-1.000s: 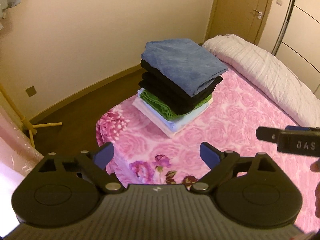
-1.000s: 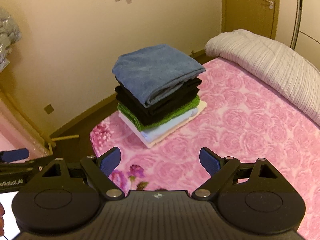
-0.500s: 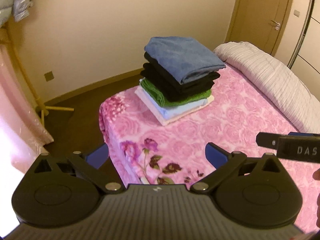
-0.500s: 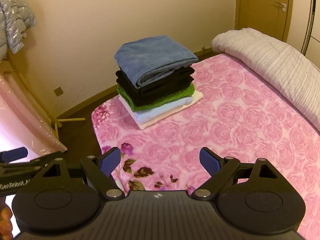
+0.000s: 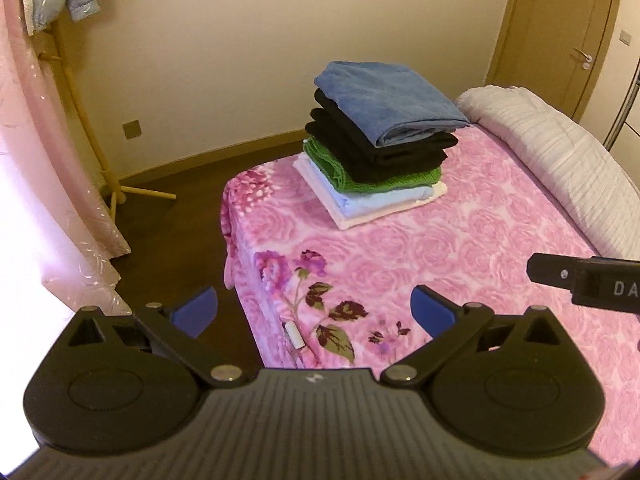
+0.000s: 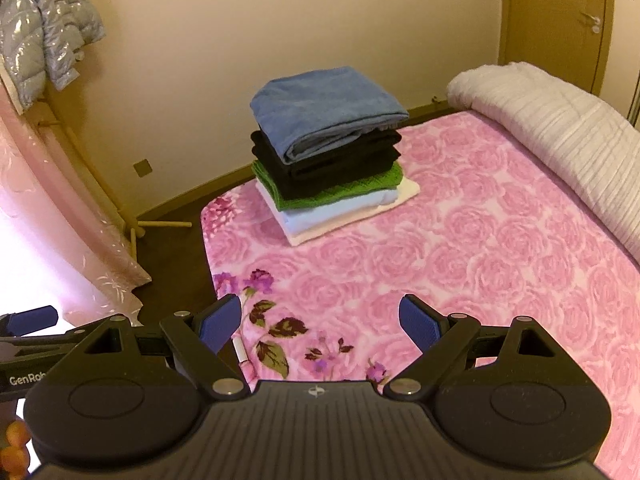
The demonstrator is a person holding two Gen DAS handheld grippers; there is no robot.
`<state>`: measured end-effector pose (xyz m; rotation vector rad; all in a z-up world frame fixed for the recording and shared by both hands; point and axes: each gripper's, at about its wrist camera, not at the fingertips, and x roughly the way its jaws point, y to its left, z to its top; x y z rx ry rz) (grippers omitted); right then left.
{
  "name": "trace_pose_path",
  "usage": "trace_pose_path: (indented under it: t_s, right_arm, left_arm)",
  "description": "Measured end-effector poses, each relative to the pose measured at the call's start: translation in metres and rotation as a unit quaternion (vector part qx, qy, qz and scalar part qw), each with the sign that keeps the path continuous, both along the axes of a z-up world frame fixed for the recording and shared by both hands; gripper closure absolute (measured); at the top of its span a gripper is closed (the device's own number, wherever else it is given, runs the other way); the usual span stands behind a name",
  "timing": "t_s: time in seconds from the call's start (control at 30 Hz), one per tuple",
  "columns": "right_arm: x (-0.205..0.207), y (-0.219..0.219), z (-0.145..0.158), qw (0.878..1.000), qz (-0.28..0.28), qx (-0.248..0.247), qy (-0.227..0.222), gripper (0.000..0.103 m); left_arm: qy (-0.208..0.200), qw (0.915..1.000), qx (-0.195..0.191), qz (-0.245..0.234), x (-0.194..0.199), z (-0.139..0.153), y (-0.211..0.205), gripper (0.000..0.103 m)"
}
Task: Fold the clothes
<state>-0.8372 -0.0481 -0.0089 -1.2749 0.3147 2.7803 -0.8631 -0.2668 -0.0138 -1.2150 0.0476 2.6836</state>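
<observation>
Your left gripper (image 5: pixel 314 308) has its two blue pads wide apart, and nothing is between them. It hangs over the near left corner of the bed (image 5: pixel 480 264), where the pink rose blanket hangs down toward the dark floor. Your right gripper (image 6: pixel 320 320) has its pads apart too, and it holds nothing. It is over the near edge of the same blanket, by the dark purple flowers.

The pile of folded clothes (image 5: pixel 380 140) sits on the far left part of the bed, well apart from both grippers. On top lies a blue folded piece (image 6: pixel 324 108). Under it are black pieces, then a green one, then a light blue one, and a white one at the bottom. The pile looks neat and stands close to the far edge of the bed.

On the far right of the bed lies a rolled white quilt (image 6: pixel 560 136). Far left, a shiny silver puffy jacket (image 6: pixel 44 32) hangs on a wooden rack. A pink curtain (image 5: pixel 44 184) hangs down on the near left side. A brown door (image 6: pixel 556 20) is at the far right.

In the left view, a part of your right gripper peeks in at the right edge.
</observation>
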Motion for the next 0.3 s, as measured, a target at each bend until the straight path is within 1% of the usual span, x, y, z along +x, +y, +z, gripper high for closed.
trace_pose_path:
  t_s: [0.1,0.2,0.3]
  right_arm:
    - [0.0008,0.0027,0.0006,1.000,0.006,0.001,0.004,0.014]
    - [0.0007,0.0055,0.0011,1.000,0.010,0.002,0.009,0.014]
    - [0.0000,0.0071,0.0024,1.000,0.012,0.003,0.012,0.014]
  left_arm:
    - [0.005,1.0000,0.006,0.001,0.0009,0.0007,0.0031,0.001]
    - [0.020,0.9998,-0.001,0.005,0.0015,0.0030,0.0075,0.001]
    - [0.025,0.9997,0.001,0.006,-0.0004,0.0064,0.0094,0.001]
